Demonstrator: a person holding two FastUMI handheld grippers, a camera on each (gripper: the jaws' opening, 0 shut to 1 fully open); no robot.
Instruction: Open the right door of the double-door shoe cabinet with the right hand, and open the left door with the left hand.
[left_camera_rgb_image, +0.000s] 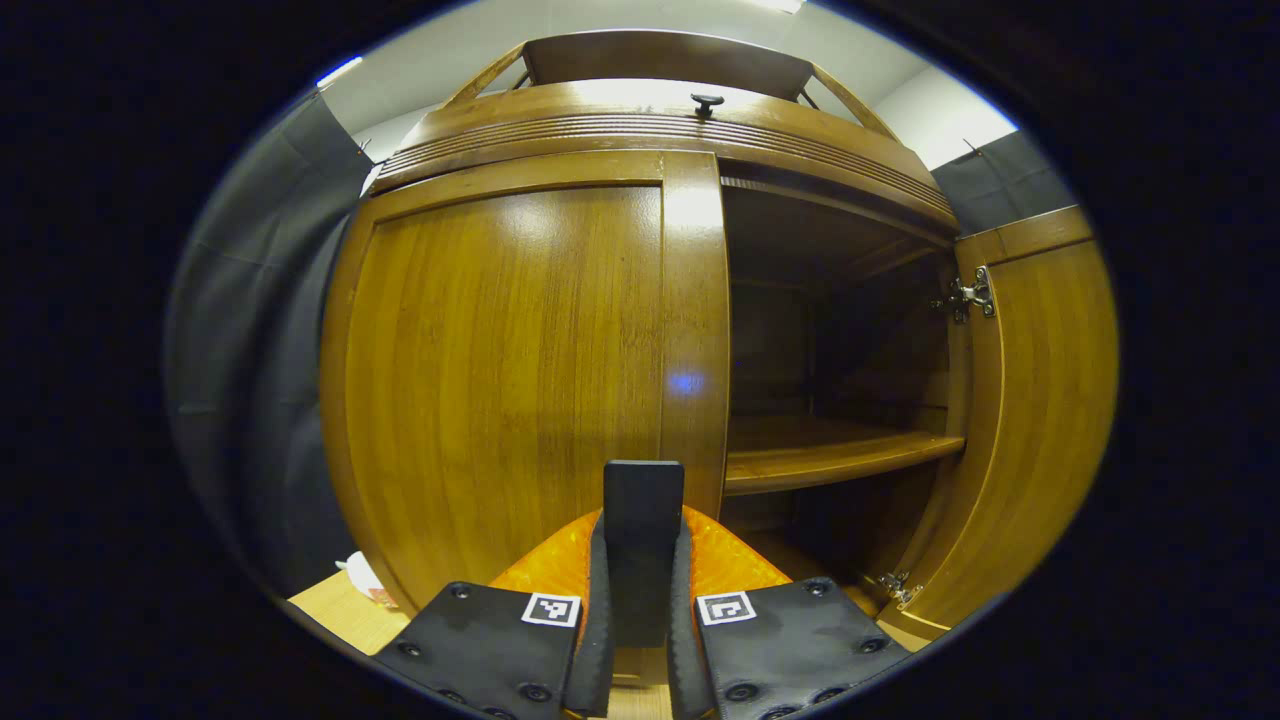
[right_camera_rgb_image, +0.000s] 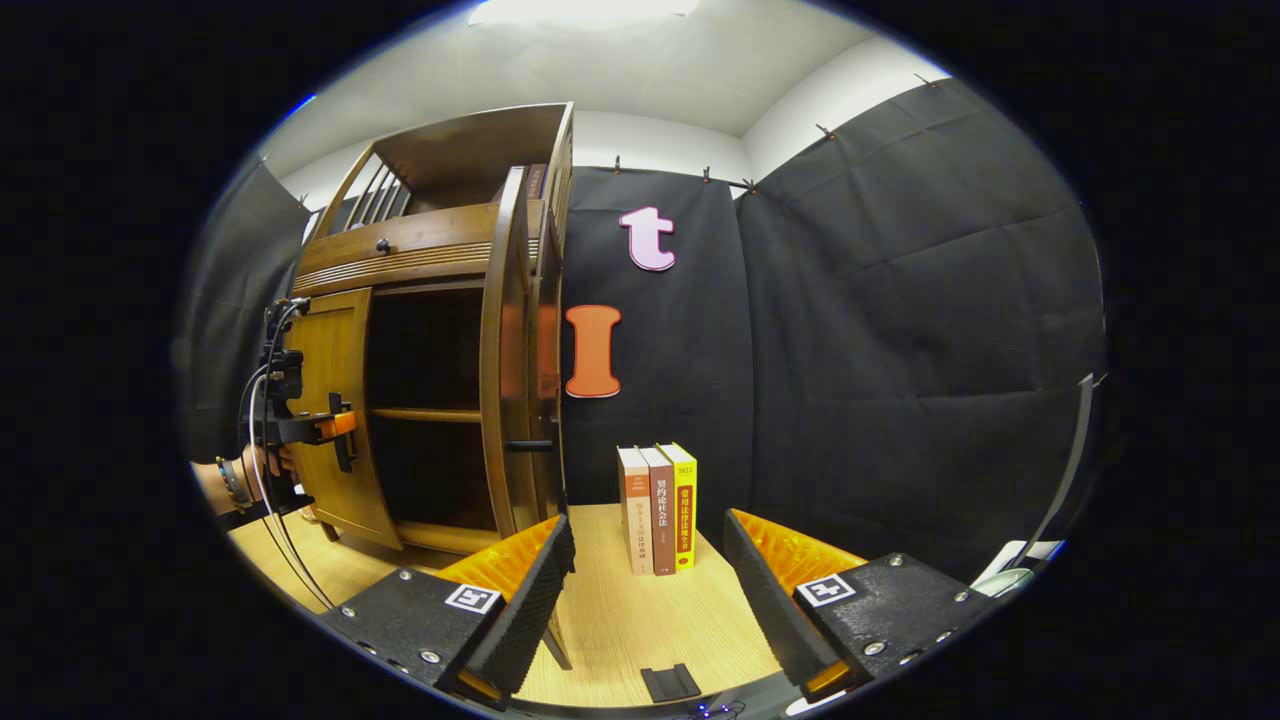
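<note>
Your brown wooden cabinet's right door (left_camera_rgb_image: 1040, 420) swings wide, right tool (right_camera_rgb_image: 648, 590) spread; left tool (left_camera_rgb_image: 640, 600) pinches the shut left door's (left_camera_rgb_image: 500, 380) dark handle (left_camera_rgb_image: 643, 500), ready to pull.

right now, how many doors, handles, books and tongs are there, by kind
doors: 2, left door closed, right door open
handles: 2, left handle, right handle
books: 3, orange book, brown book, yellow book
tongs: 2, left tongs, right tongs
total: 9

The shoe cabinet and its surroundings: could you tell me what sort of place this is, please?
Probably a staged recording booth: black cloth wall, wooden shoe cabinet on a light table, three books standing beside it.
</note>
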